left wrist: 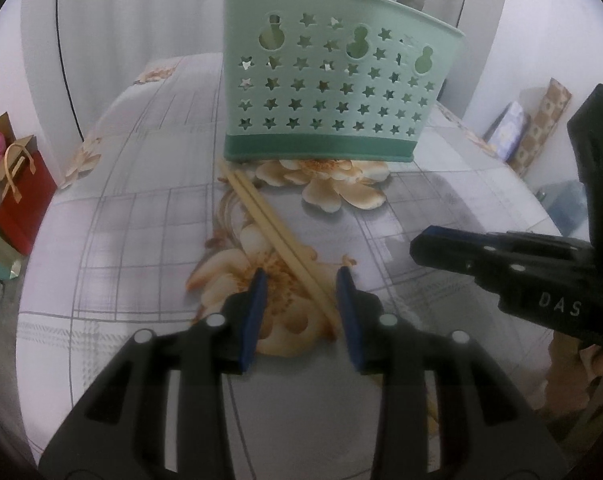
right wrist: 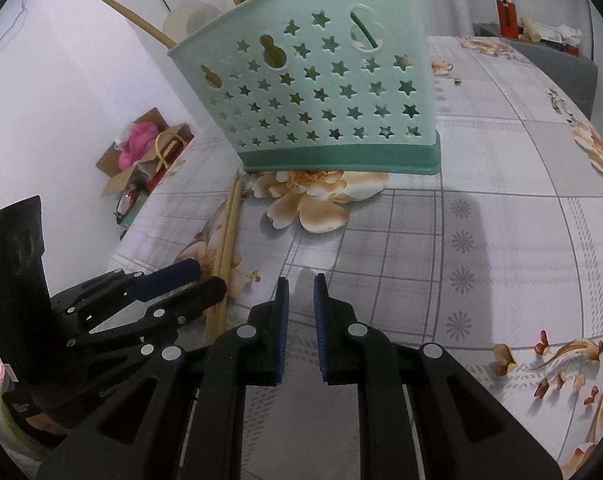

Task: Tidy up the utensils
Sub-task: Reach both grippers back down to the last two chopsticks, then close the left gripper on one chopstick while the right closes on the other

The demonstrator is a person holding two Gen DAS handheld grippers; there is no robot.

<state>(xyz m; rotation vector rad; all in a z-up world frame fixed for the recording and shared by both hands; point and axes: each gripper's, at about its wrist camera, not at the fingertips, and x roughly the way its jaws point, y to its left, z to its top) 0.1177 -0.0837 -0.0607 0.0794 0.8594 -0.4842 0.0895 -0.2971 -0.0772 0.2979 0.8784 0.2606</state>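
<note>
A mint-green utensil basket [left wrist: 333, 84] with star holes stands on the flowered tablecloth; it also shows in the right wrist view [right wrist: 321, 96] and holds chopsticks and spoons. A pair of wooden chopsticks [left wrist: 273, 236] lies on the cloth in front of it, also seen in the right wrist view [right wrist: 227, 248]. My left gripper [left wrist: 301, 280] is open, its jaws on either side of the chopsticks' near end. My right gripper [right wrist: 301, 284] is open with a narrow gap and empty, to the right of the chopsticks; it shows in the left wrist view [left wrist: 425, 240].
Gift bags [left wrist: 17, 196] and a cardboard box [right wrist: 141, 152] stand on the floor left of the table. Boxes [left wrist: 533, 128] lean at the right. A grey shelf with small items [right wrist: 541, 48] is at the far right.
</note>
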